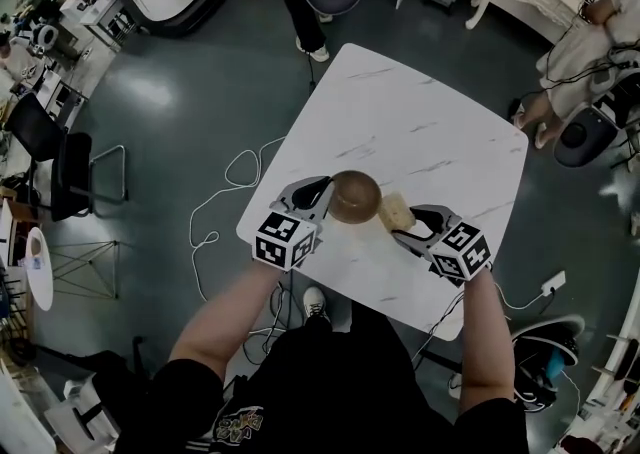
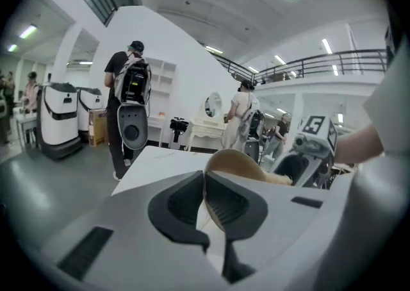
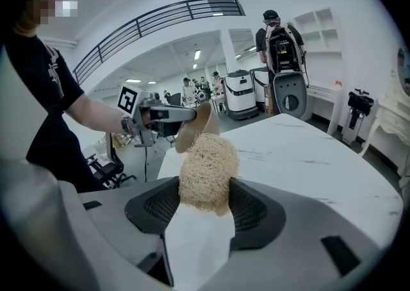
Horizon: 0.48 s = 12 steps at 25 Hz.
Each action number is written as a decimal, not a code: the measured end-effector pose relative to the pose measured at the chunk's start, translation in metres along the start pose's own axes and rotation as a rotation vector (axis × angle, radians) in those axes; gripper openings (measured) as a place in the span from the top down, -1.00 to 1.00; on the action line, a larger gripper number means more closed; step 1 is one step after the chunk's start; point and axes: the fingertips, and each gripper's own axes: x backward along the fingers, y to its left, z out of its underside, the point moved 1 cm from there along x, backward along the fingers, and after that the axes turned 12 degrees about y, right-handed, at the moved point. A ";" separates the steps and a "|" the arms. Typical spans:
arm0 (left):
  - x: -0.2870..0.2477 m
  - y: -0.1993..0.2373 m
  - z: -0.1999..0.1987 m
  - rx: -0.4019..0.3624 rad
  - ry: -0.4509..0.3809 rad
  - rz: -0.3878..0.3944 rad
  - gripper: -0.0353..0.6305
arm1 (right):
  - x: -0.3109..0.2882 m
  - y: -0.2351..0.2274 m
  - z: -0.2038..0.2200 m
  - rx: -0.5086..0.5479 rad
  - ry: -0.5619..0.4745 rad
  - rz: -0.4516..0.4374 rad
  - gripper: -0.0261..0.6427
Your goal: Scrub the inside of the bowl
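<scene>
Two tools are held over the near part of the white counter (image 1: 420,132). The left tool (image 2: 206,201) is nearly pressed together, pinching the rim of the wooden bowl (image 1: 354,196), which is held tilted between the two tools. The right tool (image 3: 205,206) is spread wide and clamped on a pale fibrous scrubber (image 3: 206,171). The scrubber is seen just right of the bowl; whether they touch cannot be told.

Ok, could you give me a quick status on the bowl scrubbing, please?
Left gripper shut on wooden bowl at rim, bowl tilted. Right gripper shut on fibrous scrubber, beside bowl. Nothing in the way.
</scene>
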 end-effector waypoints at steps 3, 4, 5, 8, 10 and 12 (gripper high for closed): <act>0.000 0.006 -0.003 0.099 -0.017 -0.011 0.84 | -0.010 0.010 0.003 0.000 0.010 -0.010 0.18; 0.000 0.007 -0.003 0.130 -0.023 -0.008 0.84 | -0.013 0.014 0.004 0.003 0.014 -0.016 0.18; -0.001 0.007 -0.003 0.160 -0.029 -0.002 0.84 | -0.017 0.018 0.005 0.009 0.019 -0.023 0.18; -0.002 0.004 -0.006 0.200 -0.037 0.008 0.84 | -0.031 0.033 0.003 0.047 0.042 -0.041 0.18; -0.002 0.000 -0.008 0.205 -0.037 0.009 0.84 | -0.040 0.041 -0.001 0.078 0.056 -0.042 0.18; -0.004 -0.005 -0.008 0.220 -0.037 0.016 0.84 | -0.050 0.048 -0.006 0.093 0.052 -0.041 0.18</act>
